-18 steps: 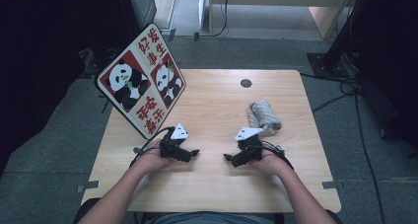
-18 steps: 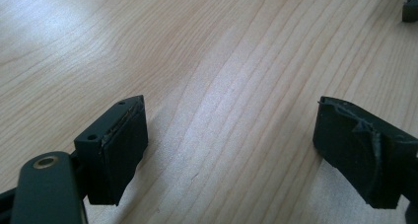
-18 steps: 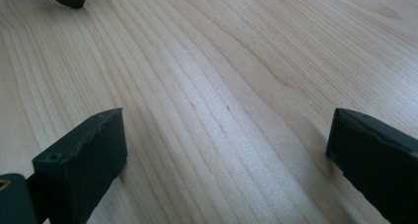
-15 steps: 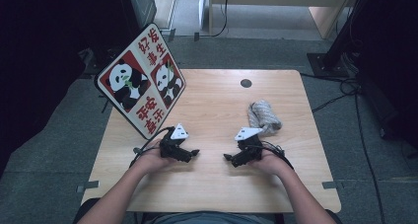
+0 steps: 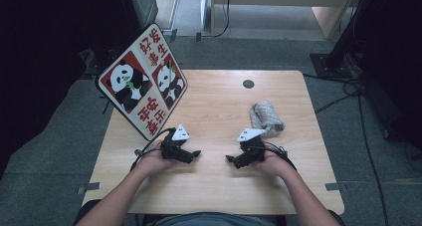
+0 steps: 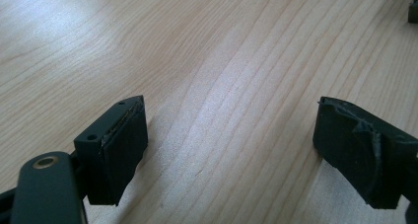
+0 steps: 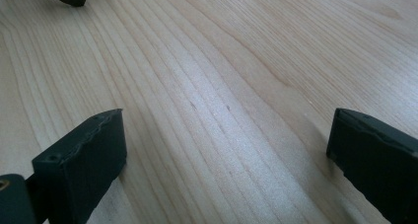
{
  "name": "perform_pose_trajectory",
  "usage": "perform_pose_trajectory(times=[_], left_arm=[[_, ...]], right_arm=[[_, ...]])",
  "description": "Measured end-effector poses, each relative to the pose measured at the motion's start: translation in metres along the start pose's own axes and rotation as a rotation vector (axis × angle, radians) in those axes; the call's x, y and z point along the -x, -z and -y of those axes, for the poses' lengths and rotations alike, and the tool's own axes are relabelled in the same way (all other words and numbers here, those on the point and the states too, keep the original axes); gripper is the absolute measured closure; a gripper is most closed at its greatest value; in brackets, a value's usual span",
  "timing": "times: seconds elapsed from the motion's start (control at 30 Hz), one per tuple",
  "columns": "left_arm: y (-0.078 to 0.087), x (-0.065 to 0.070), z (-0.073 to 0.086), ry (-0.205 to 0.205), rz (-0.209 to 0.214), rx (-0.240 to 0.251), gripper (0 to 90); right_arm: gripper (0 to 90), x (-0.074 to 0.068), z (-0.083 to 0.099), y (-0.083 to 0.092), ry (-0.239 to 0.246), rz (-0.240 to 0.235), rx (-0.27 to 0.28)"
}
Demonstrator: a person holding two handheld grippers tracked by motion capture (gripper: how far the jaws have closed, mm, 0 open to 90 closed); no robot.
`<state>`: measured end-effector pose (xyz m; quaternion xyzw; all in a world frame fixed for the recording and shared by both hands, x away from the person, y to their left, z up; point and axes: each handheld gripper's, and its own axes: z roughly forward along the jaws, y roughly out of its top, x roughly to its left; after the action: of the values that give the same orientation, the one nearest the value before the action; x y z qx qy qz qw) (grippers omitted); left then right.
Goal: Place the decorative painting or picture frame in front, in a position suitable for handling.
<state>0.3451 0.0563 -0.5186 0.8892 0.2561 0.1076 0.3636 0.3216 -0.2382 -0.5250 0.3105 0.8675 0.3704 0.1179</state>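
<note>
Cloth (image 5: 266, 117), grey, crumpled, near right hand-held gripper (image 5: 232, 159)

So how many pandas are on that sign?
2. Both are on the square panda-picture sign leaning at the wooden table's far left corner: one in its left panel, one in its right panel.

This looks like a lab or test room in an office building rather than a home. A plain light-wood table (image 5: 214, 111) stands alone on grey carpet tiles (image 5: 59, 151), with black cables (image 5: 343, 94) trailing across the floor, the dark foot of a stand (image 5: 331, 64) beside them and tape marks (image 5: 84, 190) stuck to the floor at the table's near corners. A panda sign (image 5: 144, 89) with red Chinese writing leans at the table's left edge.
</note>
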Motion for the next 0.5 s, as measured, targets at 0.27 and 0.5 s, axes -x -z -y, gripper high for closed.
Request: perform_pose_trajectory(times=[0.27,0.5], left_arm=[[0.0018,-0.0015,0.0016,-0.008,0.008,-0.002,13.5],[0.0071,-0.0018,-0.0036,0.016,0.021,-0.054,15.5]], right_arm=[[1.4,0.0012,-0.0005,-0.0005,0.006,-0.004,0.0],[0.6,0.0015,-0.0012,-0.0013,0.006,-0.001,-0.003]])
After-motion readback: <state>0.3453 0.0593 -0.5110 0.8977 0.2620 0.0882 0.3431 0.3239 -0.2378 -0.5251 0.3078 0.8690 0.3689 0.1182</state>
